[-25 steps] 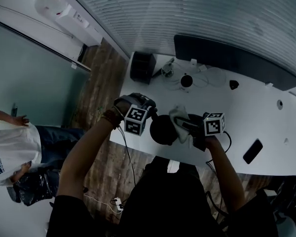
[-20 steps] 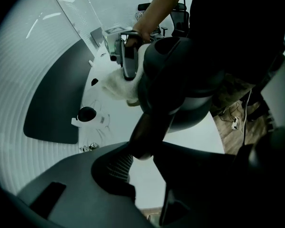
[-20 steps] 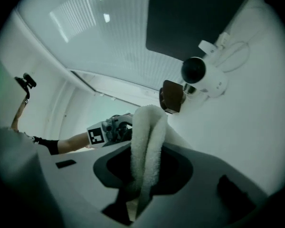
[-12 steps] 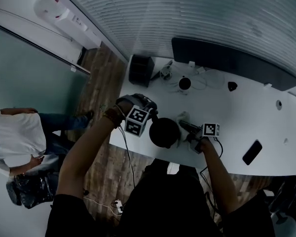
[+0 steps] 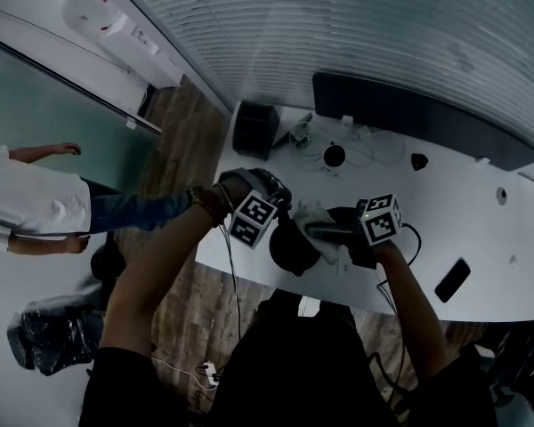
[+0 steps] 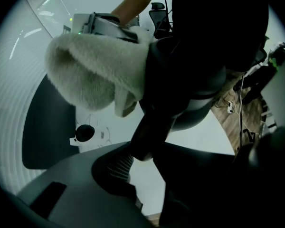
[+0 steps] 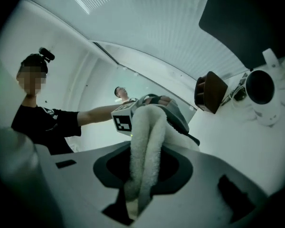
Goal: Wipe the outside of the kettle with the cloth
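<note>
Hugging the table (image 5: 481,238) edge, left claw (image 6: 147,151) grips kettle (image 5: 292,247), right claw (image 7: 142,175) clenches cloth (image 7: 145,141) against it.

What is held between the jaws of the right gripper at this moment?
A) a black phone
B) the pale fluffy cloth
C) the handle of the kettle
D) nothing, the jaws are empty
B: in the right gripper view, the right gripper has its jaws closed on the cloth, which runs up from between them; the kettle is gripped by the left gripper.
</note>
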Demonstrator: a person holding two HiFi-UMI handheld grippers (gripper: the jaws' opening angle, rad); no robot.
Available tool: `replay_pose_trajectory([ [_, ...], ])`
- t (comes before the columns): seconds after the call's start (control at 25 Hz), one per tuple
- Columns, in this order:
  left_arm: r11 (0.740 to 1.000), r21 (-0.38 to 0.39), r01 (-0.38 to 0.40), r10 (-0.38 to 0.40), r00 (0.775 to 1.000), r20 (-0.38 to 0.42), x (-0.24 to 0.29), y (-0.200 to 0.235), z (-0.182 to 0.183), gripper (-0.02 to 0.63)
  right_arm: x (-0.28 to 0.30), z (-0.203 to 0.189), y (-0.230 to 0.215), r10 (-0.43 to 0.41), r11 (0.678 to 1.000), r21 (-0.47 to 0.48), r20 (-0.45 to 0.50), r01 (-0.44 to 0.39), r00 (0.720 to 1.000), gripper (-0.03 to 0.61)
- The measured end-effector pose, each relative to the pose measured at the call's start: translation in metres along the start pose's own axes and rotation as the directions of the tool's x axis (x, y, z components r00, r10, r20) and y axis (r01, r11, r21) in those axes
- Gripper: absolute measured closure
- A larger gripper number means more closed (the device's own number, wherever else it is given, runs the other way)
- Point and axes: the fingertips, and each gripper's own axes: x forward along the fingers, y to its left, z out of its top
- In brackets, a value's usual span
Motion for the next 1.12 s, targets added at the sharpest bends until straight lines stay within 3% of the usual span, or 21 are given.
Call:
replay_pose_trajectory([
  [0.12, 0.999, 0.033, 0.007, -0.008, 0.999, 0.032, -0.005, 0.005, 0.019, 0.483, 0.008, -0.008, -0.011, -0.005, 0.999, 0.038, -0.050, 0.007, 0.999, 0.486],
  [0.4, 0.989, 0.142, 0.042, -0.041, 0.999, -0.006, 0.006, 0.011, 0.022, 0.483, -0.015, -0.023, -0.063, -0.077, 0.973, 0.226, 0.103, 0.051, 0.992, 0.486],
  [0.72, 0.978, 0.194, 0.077, -0.077, 0.997, -0.005, 0.010, 0.016, 0.029, 0.483, -0.032, -0.082, -0.133, -0.234, 0.885, 0.444, 0.163, 0.141, 0.958, 0.486],
  [0.88, 0.975, 0.202, 0.093, -0.095, 0.995, 0.002, 0.009, 0.014, 0.033, 0.485, -0.043, -0.067, -0.115, -0.193, 0.921, 0.373, 0.178, 0.115, 0.965, 0.486],
  [1.0, 0.969, 0.224, 0.101, -0.100, 0.995, -0.014, 0.010, 0.015, 0.029, 0.486, -0.055, -0.028, -0.069, -0.078, 0.975, 0.219, 0.196, 0.034, 0.978, 0.486],
  [1.12, 0.966, 0.235, 0.106, -0.105, 0.994, -0.017, 0.011, 0.015, 0.028, 0.486, -0.033, -0.002, -0.022, 0.040, 0.998, 0.052, 0.069, -0.043, 0.997, 0.486],
])
